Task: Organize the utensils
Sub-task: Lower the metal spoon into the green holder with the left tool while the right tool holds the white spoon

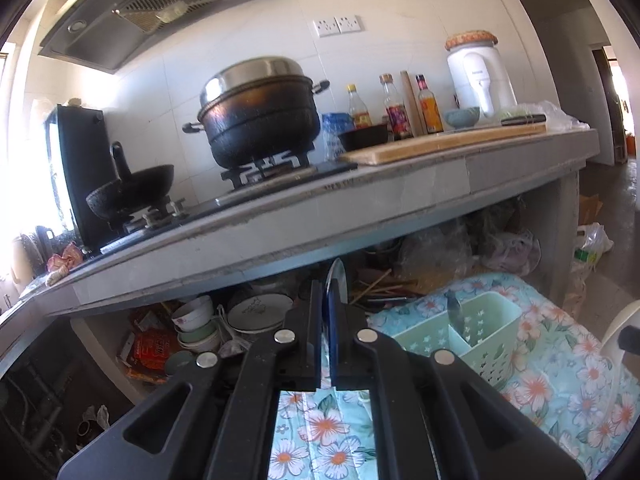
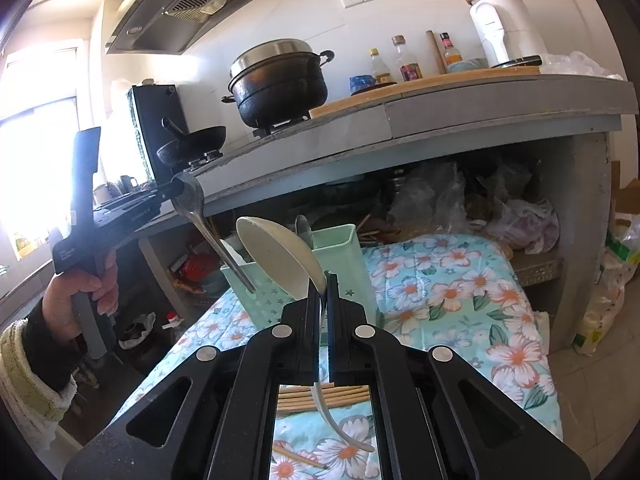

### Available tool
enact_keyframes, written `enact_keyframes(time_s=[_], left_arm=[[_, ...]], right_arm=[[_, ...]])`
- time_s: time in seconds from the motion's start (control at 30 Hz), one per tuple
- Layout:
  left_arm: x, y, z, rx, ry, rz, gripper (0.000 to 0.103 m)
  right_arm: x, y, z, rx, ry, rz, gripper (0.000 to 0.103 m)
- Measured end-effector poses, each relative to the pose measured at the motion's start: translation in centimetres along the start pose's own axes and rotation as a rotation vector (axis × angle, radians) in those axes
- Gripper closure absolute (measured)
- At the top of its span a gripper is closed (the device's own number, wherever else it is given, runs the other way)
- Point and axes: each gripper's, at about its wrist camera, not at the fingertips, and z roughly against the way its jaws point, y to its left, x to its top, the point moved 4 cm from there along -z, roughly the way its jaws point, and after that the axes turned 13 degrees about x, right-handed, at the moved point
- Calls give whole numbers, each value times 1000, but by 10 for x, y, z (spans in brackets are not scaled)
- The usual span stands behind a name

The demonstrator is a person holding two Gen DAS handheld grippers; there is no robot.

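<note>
My left gripper (image 1: pixel 330 294) is shut on a metal spoon (image 1: pixel 335 276), seen edge-on between the pads. The right wrist view shows that left gripper (image 2: pixel 178 189) pinching the metal spoon (image 2: pixel 192 204) by its bowl, handle hanging down toward the pale green utensil caddy (image 2: pixel 344 248). My right gripper (image 2: pixel 323 294) is shut on a cream ladle-style spoon (image 2: pixel 280 256), bowl raised in front of the caddy, handle curving below the jaws. Another metal spoon (image 1: pixel 454 312) stands inside the caddy (image 1: pixel 480 340). Wooden chopsticks (image 2: pixel 320 396) lie on the floral cloth (image 2: pixel 440 300).
A grey counter (image 1: pixel 360 216) overhangs the cloth, carrying a black pot (image 1: pixel 260 120), a wok (image 1: pixel 136 188), a cutting board (image 1: pixel 440 144) and bottles. Bowls and plates (image 1: pixel 256 312) are stacked under it, with plastic bags (image 2: pixel 520 224) to the right. A person's hand (image 2: pixel 80 300) holds the left gripper.
</note>
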Motion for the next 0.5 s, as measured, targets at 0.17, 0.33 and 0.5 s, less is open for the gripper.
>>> enact_keyframes(time_s=[0.17, 0.33, 0.5], left_arm=[[2, 0, -4, -11, -8, 38, 101], [24, 18, 9, 40, -94, 87, 101], [29, 17, 0, 71, -111, 88, 101]], right_arm=[[0, 0, -3, 2, 11, -1, 102], [-1, -1, -5, 9, 19, -8, 102], [-3, 2, -10, 23, 31, -16, 102]])
